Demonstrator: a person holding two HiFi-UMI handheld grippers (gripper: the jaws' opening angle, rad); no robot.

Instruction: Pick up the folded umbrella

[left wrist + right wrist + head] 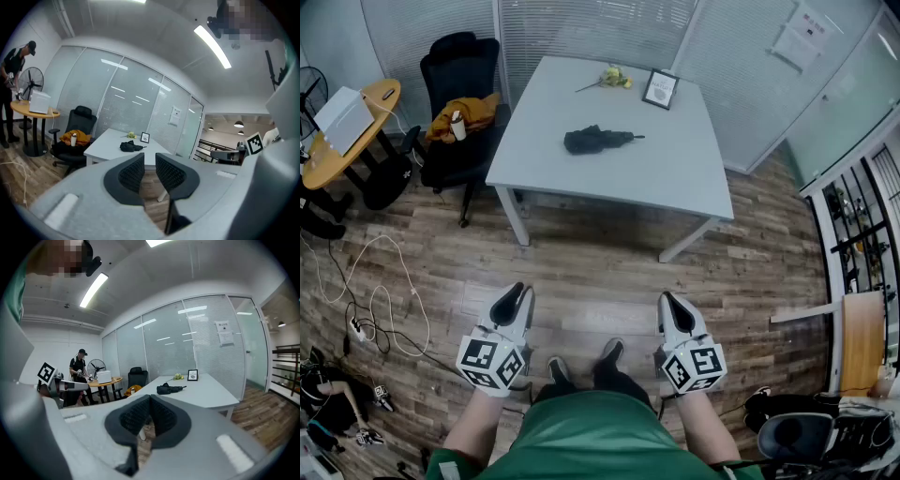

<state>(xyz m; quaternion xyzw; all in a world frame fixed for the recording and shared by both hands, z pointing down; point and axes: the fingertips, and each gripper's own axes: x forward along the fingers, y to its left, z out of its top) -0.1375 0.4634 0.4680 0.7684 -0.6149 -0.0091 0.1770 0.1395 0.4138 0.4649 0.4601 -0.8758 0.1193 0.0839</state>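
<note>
The folded black umbrella (pixel 595 140) lies on its side near the middle of the white table (pixel 675 183), its handle pointing right. It also shows far off in the left gripper view, umbrella (pixel 130 147), and in the right gripper view, umbrella (pixel 168 389). Both grippers hang low in front of the person, well short of the table and over the wood floor. My left gripper (pixel 518 293) (pixel 150 158) has its jaws drawn together with nothing between them. My right gripper (pixel 667 300) (pixel 150 400) is shut too, tips touching, empty.
A small picture frame (pixel 660 89) and a yellow flower (pixel 614 77) sit at the table's far side. A black office chair (pixel 459 94) with an orange cloth stands left of the table, next to a round wooden table (pixel 352 141). Cables trail on the floor (pixel 384 300). A person (pixel 80 369) stands by a fan.
</note>
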